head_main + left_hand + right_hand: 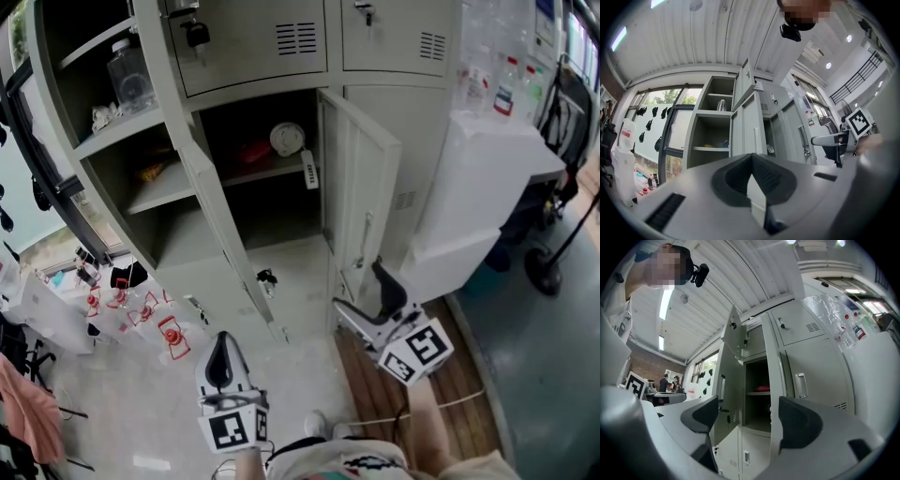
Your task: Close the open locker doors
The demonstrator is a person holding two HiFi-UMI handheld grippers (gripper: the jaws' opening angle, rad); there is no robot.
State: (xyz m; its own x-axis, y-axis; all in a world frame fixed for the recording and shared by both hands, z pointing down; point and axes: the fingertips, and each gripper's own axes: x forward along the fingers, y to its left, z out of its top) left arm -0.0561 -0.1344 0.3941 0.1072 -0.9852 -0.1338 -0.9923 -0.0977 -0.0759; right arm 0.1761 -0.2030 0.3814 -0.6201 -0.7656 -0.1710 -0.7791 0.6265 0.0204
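The middle locker (274,214) stands open, its door (361,183) swung out to its right. On its shelf sit a round white disc (287,138) and something red (251,153). Left of it, another door (217,230) hangs open. Below it are the right claw (357,285) and, further left, the left claw (221,351).

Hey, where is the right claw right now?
Head view, lower right: the right claw, open, hangs by the lower edge of the right door, just below its handle.

A lab or workshop: grey metal lockers (281,169), corrugated ceiling (693,37), brick wall (642,366), bottles (487,84) on shelving.
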